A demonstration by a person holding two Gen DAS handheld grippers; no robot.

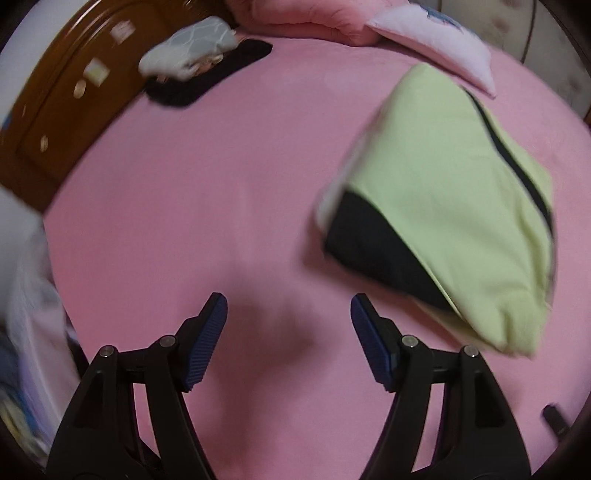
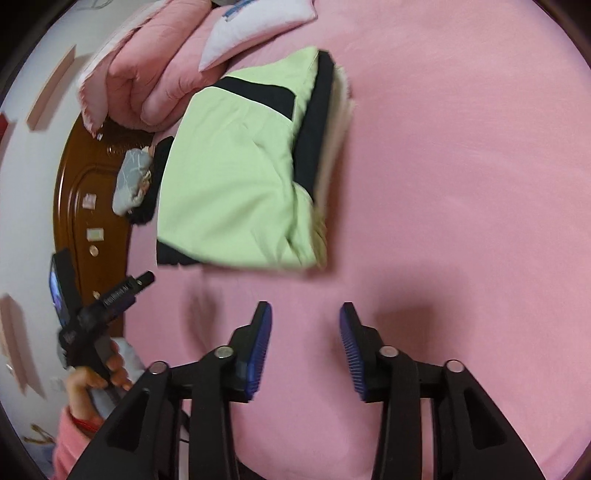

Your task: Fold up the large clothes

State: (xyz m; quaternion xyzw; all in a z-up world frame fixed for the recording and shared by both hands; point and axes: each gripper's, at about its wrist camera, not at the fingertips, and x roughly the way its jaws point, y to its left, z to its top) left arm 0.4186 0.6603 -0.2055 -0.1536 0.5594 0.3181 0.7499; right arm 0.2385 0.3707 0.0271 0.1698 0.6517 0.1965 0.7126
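Observation:
A light green garment with black panels point(image 1: 447, 206) lies folded into a thick bundle on the pink bed sheet point(image 1: 221, 184). In the left wrist view it sits to the right of my left gripper point(image 1: 289, 306), which hangs open over bare sheet with nothing between its blue pads. The right wrist view shows the same garment point(image 2: 236, 177) up and to the left of my right gripper point(image 2: 306, 314), also open and empty above the sheet point(image 2: 461, 184). My left gripper's handle point(image 2: 107, 299), held by a hand, shows at the left edge of that view.
Pink quilt point(image 2: 140, 77) and a pale pillow point(image 2: 255, 29) lie at the head of the bed. A grey-white cloth on a black garment point(image 1: 199, 62) rests near the brown wooden headboard point(image 1: 62, 107). A white bag point(image 1: 29, 332) sits at the bed's left edge.

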